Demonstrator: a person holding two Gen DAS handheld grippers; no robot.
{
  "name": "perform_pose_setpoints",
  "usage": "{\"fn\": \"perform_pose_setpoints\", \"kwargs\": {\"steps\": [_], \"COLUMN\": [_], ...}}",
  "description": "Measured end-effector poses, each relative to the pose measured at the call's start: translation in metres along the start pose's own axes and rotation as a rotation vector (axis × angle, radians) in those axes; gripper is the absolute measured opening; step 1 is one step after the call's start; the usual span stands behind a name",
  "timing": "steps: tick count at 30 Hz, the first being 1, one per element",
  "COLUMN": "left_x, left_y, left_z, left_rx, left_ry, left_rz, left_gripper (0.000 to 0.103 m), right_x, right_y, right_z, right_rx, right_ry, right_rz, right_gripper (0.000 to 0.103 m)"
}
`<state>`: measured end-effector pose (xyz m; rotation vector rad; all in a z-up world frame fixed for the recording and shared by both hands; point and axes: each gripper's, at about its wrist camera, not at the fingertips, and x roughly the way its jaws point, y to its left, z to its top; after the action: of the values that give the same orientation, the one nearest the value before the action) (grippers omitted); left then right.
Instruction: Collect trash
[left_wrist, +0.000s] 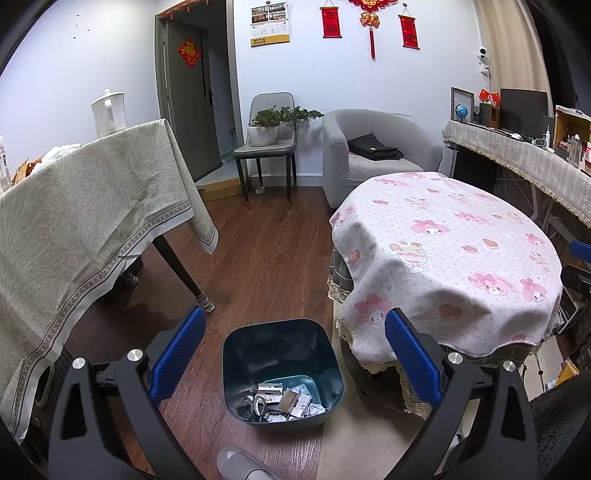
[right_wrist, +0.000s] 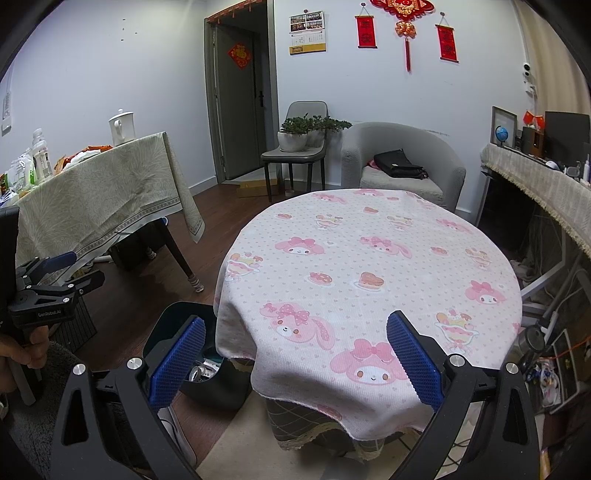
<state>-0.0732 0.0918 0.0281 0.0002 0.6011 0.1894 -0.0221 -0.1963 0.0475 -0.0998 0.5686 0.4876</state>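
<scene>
Both tongs gape empty: the left tongs hover over the trash bin holding scraps, the right tongs face the bare round desk.

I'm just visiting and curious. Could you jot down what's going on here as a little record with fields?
Place: living room with a wood floor
Left gripper: jaws open, empty, above the bin
Right gripper: jaws open, empty, over the round table
Trash bin: dark, on the floor beside the round table
Bin contents: crumpled paper and small packaging scraps
Round table: pink cartoon cloth, nothing on top
Other table: beige cloth, bottles and clutter
</scene>
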Motion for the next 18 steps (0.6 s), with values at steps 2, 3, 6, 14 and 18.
{"fn": "perform_pose_setpoints", "kwargs": {"steps": [2, 3, 6, 14, 18], "left_x": [-0.0001, -0.0001, 0.0002, 0.0007, 0.0008], "left_y": [0.0000, 0.0000, 0.0001, -0.0004, -0.0017], "left_z": [0.0000, 0.0000, -0.0002, -0.0008, -0.0014], "left_rx": [-0.002, -0.002, 0.001, 0.001, -0.002], "left_ry": [0.000, 0.000, 0.000, 0.000, 0.001], "left_rz": [0.000, -0.001, -0.002, -0.004, -0.007], "left_gripper": [0.099, 0.099, 0.099, 0.099, 0.099], "right_x": [0.0001, 0.0000, 0.0000, -0.0001, -0.0002], "right_y": [-0.0008, -0.0003, -0.0006, -0.0008, -0.0006], "right_z": [-0.0001, 0.0000, 0.0001, 0.0002, 0.0003], "right_rx": [0.000, 0.000, 0.001, 0.000, 0.000], "right_ry": [0.000, 0.000, 0.000, 0.000, 0.000], "right_rz": [0.000, 0.000, 0.000, 0.001, 0.001], "right_gripper": [0.099, 0.099, 0.099, 0.100, 0.100]}}
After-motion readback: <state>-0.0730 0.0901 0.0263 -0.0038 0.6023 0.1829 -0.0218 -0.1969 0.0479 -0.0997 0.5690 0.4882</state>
